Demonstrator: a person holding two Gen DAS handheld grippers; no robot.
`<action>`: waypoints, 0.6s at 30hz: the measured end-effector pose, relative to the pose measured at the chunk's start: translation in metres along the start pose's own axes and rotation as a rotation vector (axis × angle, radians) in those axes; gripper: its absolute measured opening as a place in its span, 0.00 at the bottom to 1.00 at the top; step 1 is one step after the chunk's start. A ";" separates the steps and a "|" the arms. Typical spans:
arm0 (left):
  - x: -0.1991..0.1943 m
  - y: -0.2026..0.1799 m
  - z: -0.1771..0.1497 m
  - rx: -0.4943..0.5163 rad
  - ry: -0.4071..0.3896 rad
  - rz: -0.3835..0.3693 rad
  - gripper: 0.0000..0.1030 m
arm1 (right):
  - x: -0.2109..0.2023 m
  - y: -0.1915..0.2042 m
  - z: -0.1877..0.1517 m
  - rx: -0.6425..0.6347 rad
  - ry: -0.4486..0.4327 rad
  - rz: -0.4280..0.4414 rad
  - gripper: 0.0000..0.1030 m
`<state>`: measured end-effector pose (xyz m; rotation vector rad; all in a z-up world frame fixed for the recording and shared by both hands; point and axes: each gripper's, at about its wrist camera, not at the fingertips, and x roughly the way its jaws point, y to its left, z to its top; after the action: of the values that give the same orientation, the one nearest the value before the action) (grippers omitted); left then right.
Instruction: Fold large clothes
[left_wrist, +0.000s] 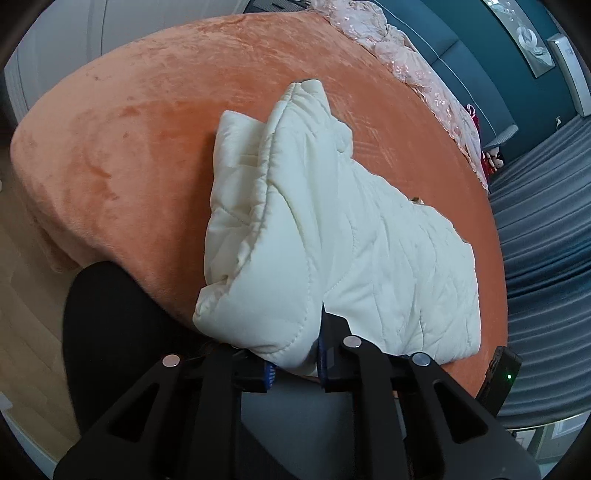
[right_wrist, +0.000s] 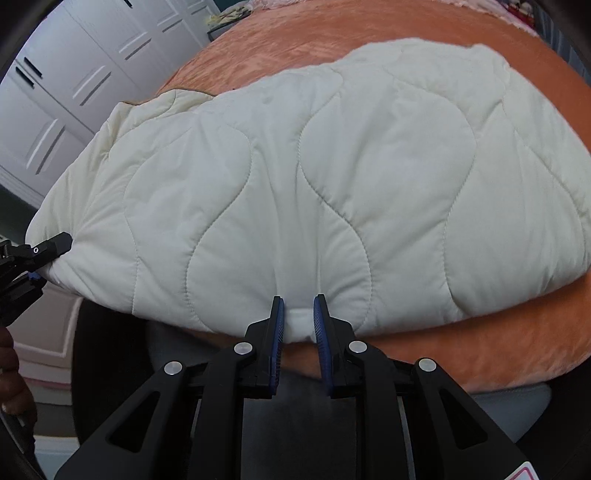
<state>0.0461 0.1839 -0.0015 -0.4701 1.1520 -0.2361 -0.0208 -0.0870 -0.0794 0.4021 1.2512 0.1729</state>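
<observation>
On the orange bed (right_wrist: 480, 332), both grippers, left gripper (left_wrist: 295, 363) and right gripper (right_wrist: 298, 325), are pinching the puffy, soft, probably light quilted jacket (right_wrist: 314, 184) at its near hem, the sensible hold.

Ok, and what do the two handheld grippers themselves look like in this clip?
Both are matte black plastic. The left gripper and right gripper each have two fingers lined with ribbed blue pads, driven by angular linkage arms with triangular cut-outs and round silver pivot pins. A small green light glows on a black unit at the left view's edge.
</observation>
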 end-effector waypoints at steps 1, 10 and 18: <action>-0.009 0.001 -0.001 0.007 -0.018 0.011 0.15 | 0.005 0.005 -0.008 0.008 0.025 0.028 0.17; -0.058 -0.062 0.029 0.167 -0.196 0.006 0.14 | -0.022 0.045 -0.022 -0.160 0.001 -0.004 0.14; -0.046 -0.087 0.031 0.209 -0.202 0.050 0.14 | -0.042 0.029 0.016 -0.126 -0.118 -0.031 0.17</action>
<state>0.0618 0.1336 0.0877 -0.2737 0.9289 -0.2561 -0.0165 -0.0783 -0.0271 0.2796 1.1233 0.1979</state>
